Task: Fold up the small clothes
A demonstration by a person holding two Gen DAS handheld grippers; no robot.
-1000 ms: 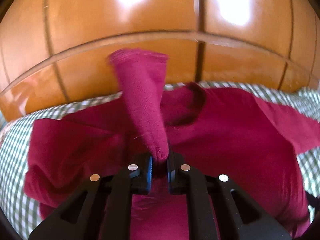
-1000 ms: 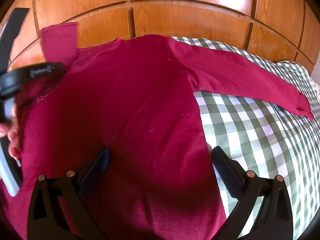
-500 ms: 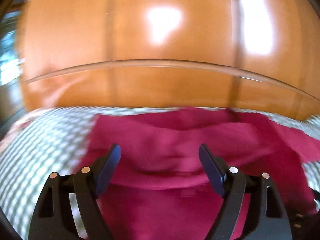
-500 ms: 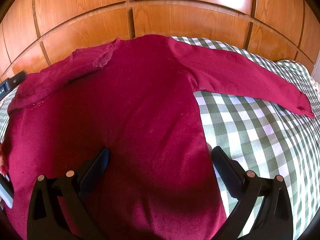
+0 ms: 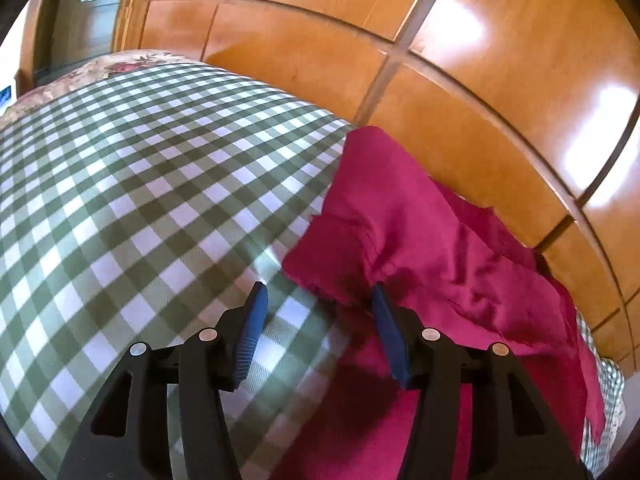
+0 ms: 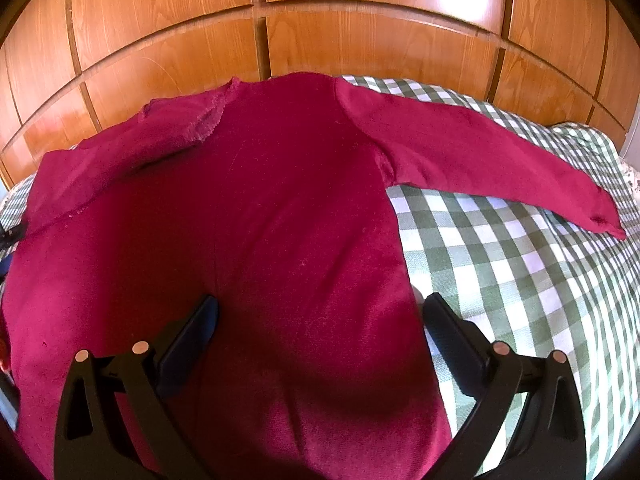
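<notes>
Left gripper (image 5: 316,300): black arms, ribbed blue pads, jaws apart after just closing partway, clamped on nothing; crumpled edge of the crimson sweater (image 5: 420,248) just beside the right pad, perhaps brushing it, hard to tell. Right gripper (image 6: 320,316): jaws wide apart, empty, hovering above the sweater's lower body. Soft fuzzy knit, spread flat on the bed (image 6: 500,264) with green-and-white checked cover; one sleeve (image 6: 480,160) stretched out to the right, the other folded over the chest. Behind: glossy panelled wooden headboard (image 6: 360,40).
</notes>
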